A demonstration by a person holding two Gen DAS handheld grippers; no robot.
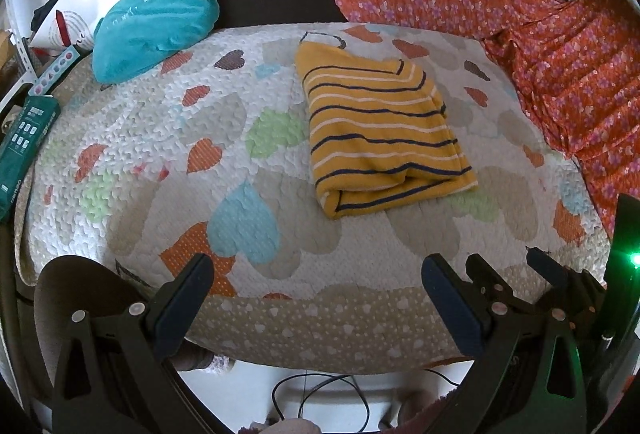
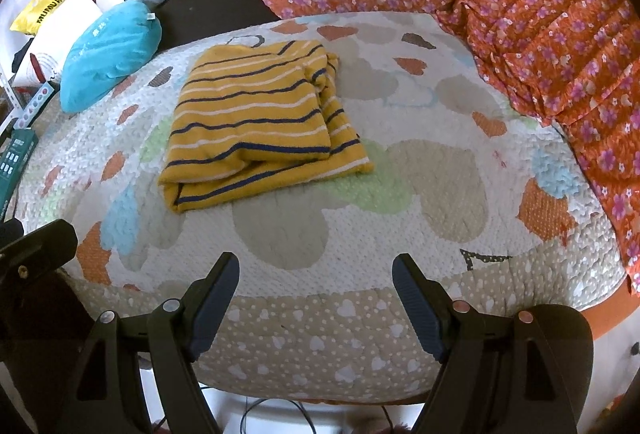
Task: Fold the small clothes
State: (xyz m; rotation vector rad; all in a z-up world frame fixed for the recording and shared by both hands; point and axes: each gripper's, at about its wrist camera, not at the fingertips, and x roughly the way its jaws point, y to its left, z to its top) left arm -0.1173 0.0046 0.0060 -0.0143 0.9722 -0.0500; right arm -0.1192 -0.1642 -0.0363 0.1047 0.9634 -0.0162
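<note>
The mustard-yellow knit top with navy and white stripes [image 1: 380, 130] lies folded on the white quilted heart-print blanket [image 1: 168, 138], well ahead of both sets of fingers. Left gripper [image 1: 316, 274] and right gripper [image 2: 316, 274] are both spread wide with nothing in them, hanging over the blanket's dotted beige border [image 2: 320, 334]. A teal plush pillow [image 1: 156, 22] sits far off to the fingers' left.

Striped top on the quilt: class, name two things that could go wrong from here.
1. The striped top is folded unevenly, its right layers splayed; a nudge could undo it.
2. Both grippers, left and right, hang open near the quilt's edge and might snag it.
</note>
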